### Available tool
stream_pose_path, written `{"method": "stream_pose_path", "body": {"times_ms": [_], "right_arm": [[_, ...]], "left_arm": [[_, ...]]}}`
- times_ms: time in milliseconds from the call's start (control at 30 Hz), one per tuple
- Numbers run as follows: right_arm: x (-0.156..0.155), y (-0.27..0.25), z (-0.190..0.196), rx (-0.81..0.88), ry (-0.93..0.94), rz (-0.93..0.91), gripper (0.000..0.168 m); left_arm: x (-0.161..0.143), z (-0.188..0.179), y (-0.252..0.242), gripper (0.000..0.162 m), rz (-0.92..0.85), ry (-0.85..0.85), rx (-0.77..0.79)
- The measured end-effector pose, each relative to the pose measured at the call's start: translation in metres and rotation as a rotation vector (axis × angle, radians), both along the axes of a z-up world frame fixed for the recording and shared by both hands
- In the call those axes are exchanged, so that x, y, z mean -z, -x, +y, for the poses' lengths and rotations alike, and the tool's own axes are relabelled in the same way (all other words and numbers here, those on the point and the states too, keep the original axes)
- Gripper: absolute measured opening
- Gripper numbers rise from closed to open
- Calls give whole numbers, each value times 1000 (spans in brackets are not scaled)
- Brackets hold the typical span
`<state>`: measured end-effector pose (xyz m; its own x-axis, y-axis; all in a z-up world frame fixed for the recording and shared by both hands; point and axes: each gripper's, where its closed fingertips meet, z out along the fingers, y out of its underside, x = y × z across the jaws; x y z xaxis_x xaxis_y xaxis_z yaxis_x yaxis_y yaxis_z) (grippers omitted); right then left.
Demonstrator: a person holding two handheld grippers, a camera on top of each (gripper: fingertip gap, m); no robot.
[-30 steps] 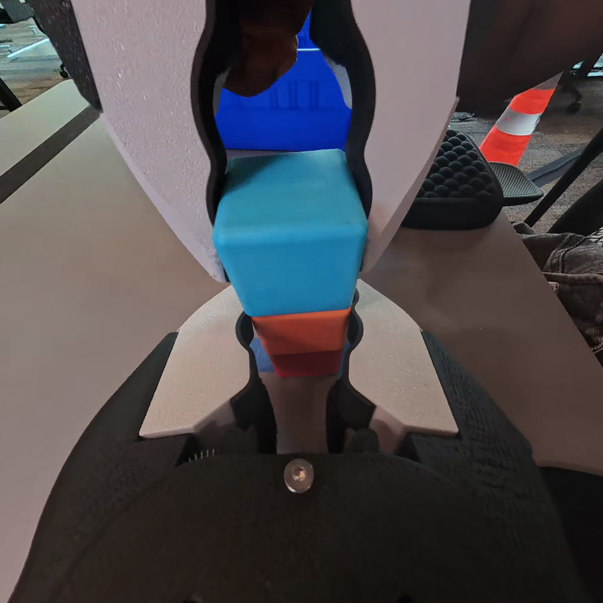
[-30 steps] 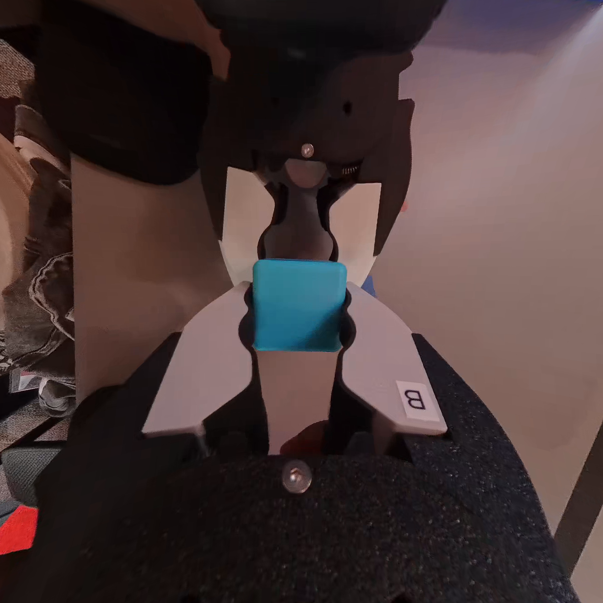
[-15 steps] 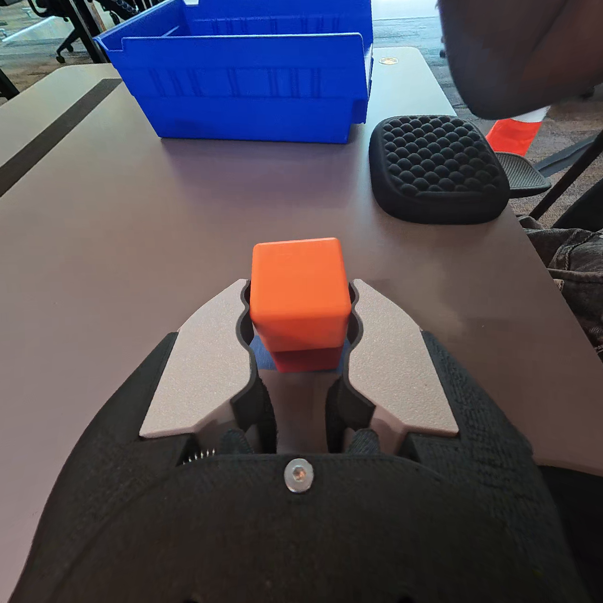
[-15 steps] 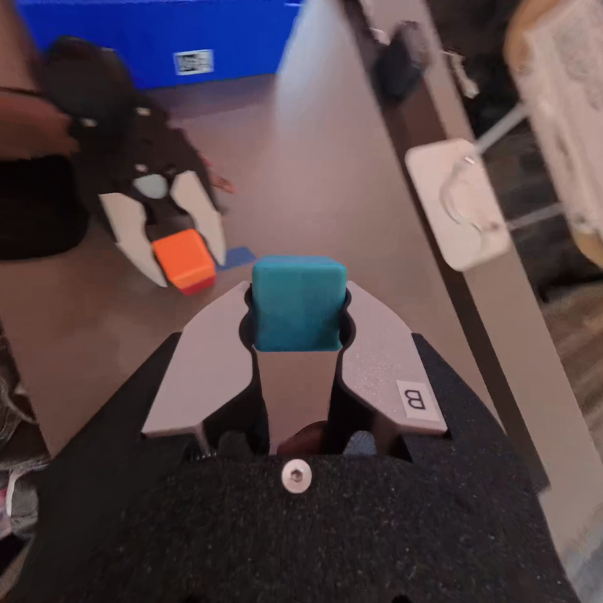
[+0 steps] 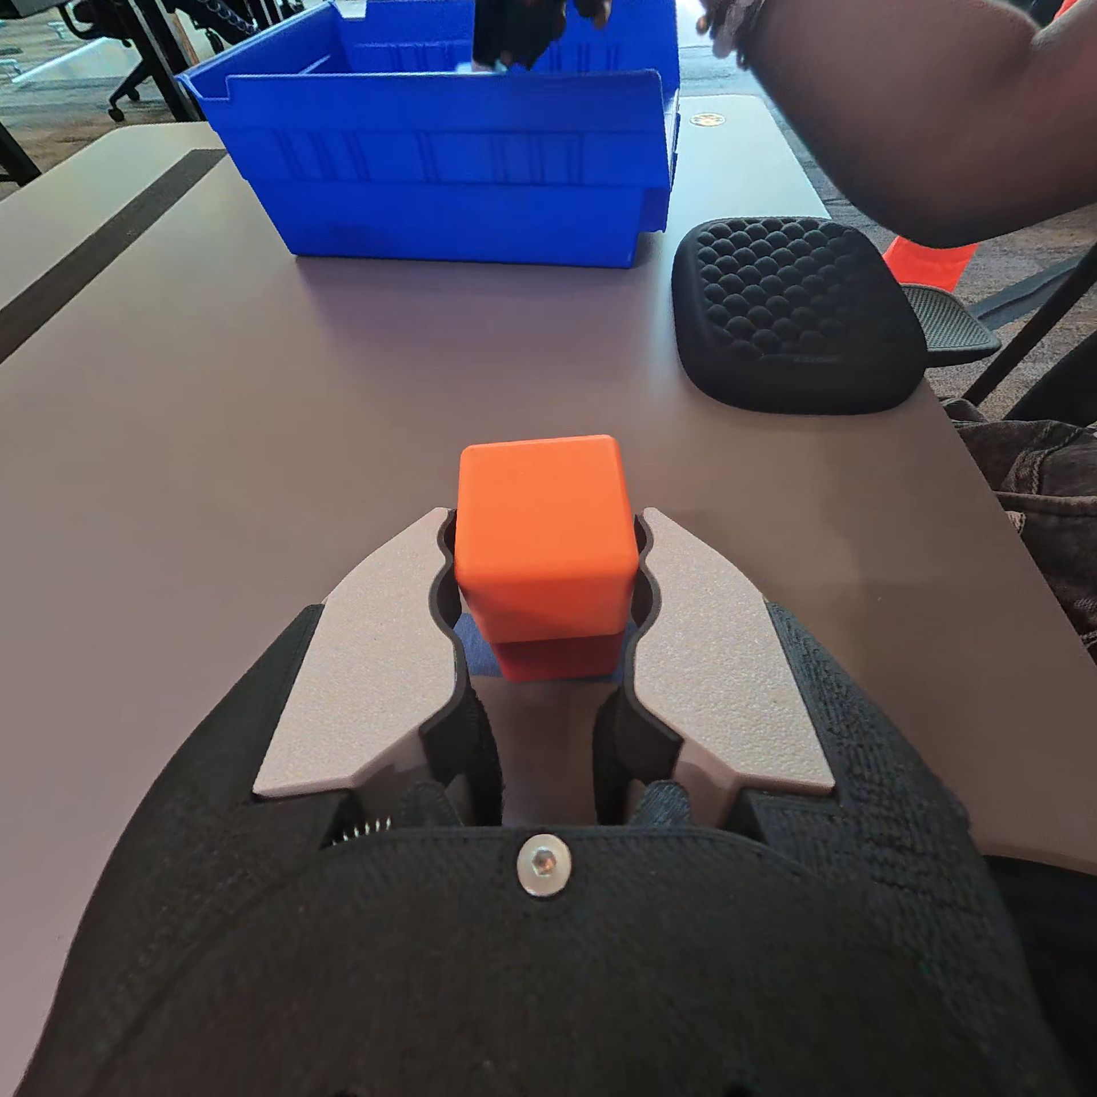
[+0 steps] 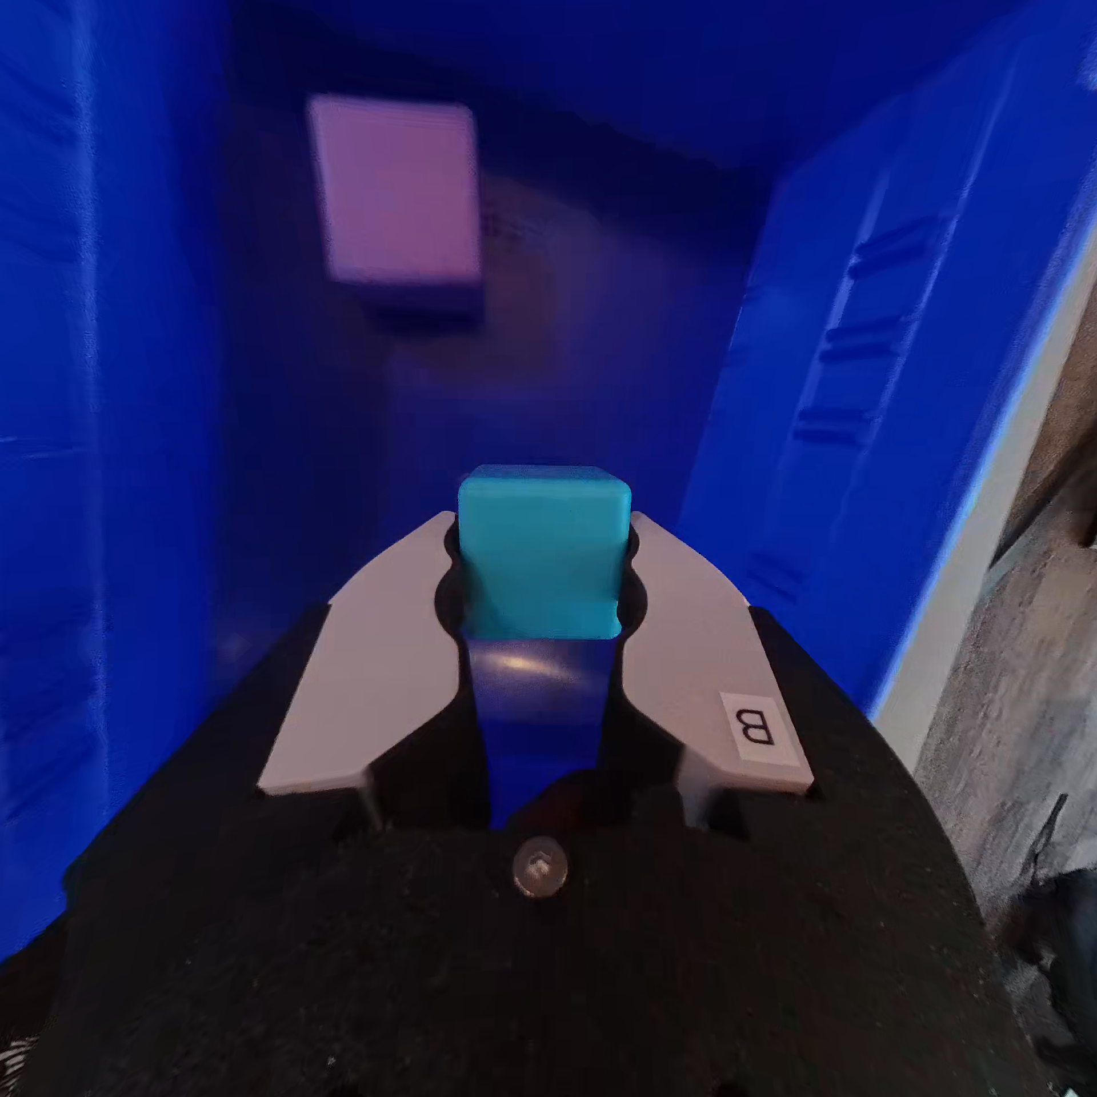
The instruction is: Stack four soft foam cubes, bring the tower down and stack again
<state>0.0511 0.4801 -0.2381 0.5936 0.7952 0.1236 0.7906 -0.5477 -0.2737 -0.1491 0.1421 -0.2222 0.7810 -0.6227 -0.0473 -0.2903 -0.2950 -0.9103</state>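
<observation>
On the left, the left hand-held gripper [image 5: 543,570] is clenched on the soft orange foam cube [image 5: 543,534], which is seated on a dark red foam cube [image 5: 555,658] on the grey worktop [image 5: 237,445], apparently to steady or unstack the remaining tower. To the right, the teal foam cube [image 6: 543,552] is grasped by the right hand-held gripper [image 6: 543,570] inside the blue plastic bin [image 6: 861,386], probably for setting aside, near a blurred purple cube [image 6: 398,190].
</observation>
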Motion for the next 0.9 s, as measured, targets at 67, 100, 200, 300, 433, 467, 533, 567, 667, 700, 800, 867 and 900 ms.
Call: {"method": "stream_pose_path", "body": {"times_ms": [67,100,200,300,433,467,533,567,667,700,800,867,900], "right_arm": [[13,-5,4,25,20,-26,49],[18,-7,6,31,24,-36,50],[26,-6,8,38,38,-27,50],[32,-5,5,40,69,-33,50],[31,-3,4,45,70,-60,57],[26,-1,3,45,55,-58,65],[6,5,2,56,-14,-40,73],[-8,11,0,57,-62,-23,74],[-65,48,-23,-38,-207,102,72],[-84,67,-38,-103,-244,159,71],[-125,132,-112,-476,-280,300,67],[-129,168,-188,-838,-197,359,66],[-126,179,-226,-1009,-146,371,66]], "left_arm": [[0,0,0,56,-3,-2,1],[0,0,0,56,-5,-3,1],[0,1,0,56,-6,-4,2],[0,1,-1,56,-5,-5,2],[0,1,-1,56,-2,-6,0],[0,1,-1,56,-3,-6,0],[0,1,-1,56,-4,-5,0],[0,1,-1,56,-7,-6,0],[-1,1,-1,56,-18,-15,2],[0,1,-1,56,-19,-14,4],[21,0,7,82,48,97,-32],[32,-3,6,84,85,162,-17],[35,-3,6,83,101,172,-13]]}}
